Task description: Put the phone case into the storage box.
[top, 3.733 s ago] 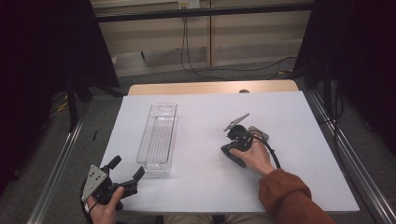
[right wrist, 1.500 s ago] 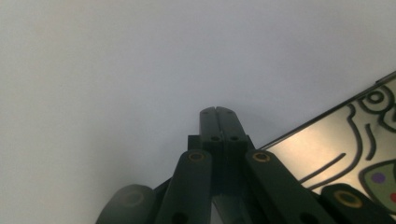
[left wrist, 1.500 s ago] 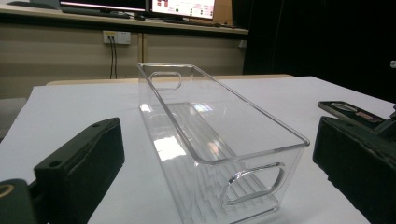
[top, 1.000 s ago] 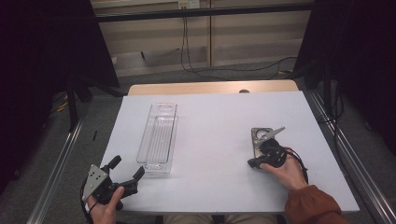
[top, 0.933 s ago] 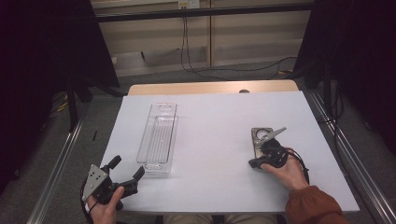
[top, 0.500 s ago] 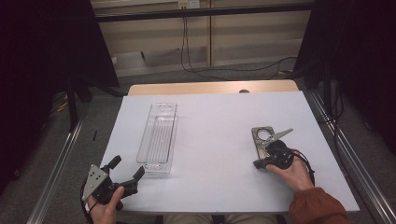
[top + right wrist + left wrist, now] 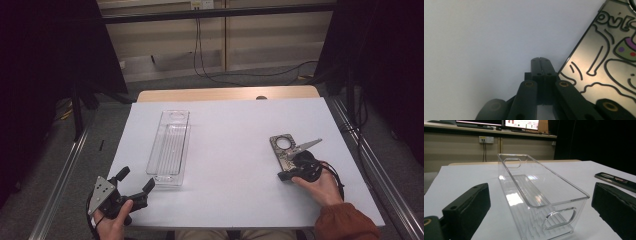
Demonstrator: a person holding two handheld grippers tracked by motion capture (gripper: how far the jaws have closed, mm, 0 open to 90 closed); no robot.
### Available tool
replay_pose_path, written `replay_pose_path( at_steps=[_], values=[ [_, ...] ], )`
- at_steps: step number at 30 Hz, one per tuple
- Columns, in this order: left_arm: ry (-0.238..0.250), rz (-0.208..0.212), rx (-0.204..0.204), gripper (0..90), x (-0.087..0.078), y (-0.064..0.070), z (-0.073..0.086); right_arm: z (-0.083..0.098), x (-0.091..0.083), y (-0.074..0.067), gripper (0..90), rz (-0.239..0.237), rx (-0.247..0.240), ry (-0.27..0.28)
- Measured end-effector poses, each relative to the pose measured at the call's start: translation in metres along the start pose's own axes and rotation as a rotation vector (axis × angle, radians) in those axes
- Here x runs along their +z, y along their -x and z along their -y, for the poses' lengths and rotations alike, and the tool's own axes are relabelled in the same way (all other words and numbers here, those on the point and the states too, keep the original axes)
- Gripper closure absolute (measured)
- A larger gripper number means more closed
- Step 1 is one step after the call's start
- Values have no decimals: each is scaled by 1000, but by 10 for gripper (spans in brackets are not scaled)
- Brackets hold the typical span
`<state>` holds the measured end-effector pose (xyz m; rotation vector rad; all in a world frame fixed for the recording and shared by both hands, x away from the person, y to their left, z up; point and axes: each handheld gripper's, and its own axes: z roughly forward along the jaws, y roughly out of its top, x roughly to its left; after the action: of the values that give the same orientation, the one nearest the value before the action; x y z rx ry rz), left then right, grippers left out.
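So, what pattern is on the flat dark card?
Black-outlined cartoon drawing on a shiny card, clearest in the right gripper view.

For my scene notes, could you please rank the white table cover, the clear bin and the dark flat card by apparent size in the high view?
1. White table cover
2. Clear bin
3. Dark flat card, partly hidden by the right gripper, yet clearly smallest.

Closed right gripper (image 7: 541,60) beside flat printed tin (image 7: 604,62) on table (image 7: 474,37).

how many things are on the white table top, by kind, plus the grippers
clear plastic bin: 1
dark flat printed case: 1
hand-held grippers: 2, left gripper with jaws open, right gripper with jaws shut beside the case
total: 4
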<state>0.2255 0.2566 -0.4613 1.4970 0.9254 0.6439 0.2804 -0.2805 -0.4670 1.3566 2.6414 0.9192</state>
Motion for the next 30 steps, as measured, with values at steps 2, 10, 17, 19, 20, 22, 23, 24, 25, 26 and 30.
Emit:
replay_pose_path(
  at_steps=[2,10,17,19,20,22,23,24,25,26,30],
  values=[
    [0,0,0,22,0,0,0,2,-2,2,900,3,8,5],
    [-1,2,5,22,0,-1,0,6,-7,8,900,27,20,3],
    [2,4,3,22,1,0,0,8,-8,10,900,32,13,8],
    [1,4,3,22,1,0,0,8,-8,10,900,34,12,8],
    [2,5,3,22,1,0,0,8,-8,9,900,39,11,9],
    [3,5,1,22,1,0,0,9,-8,9,900,38,-2,20],
    [4,5,0,22,1,0,0,9,-8,9,900,30,0,34],
    [5,5,0,23,1,0,0,9,-7,10,900,36,-13,38],
    [5,5,-1,22,1,0,0,9,-8,9,900,41,-21,31],
    [5,5,0,22,1,0,0,9,-8,10,900,29,-16,50],
    [7,7,-7,23,1,0,0,8,-12,7,900,18,-39,77]
  ],
)
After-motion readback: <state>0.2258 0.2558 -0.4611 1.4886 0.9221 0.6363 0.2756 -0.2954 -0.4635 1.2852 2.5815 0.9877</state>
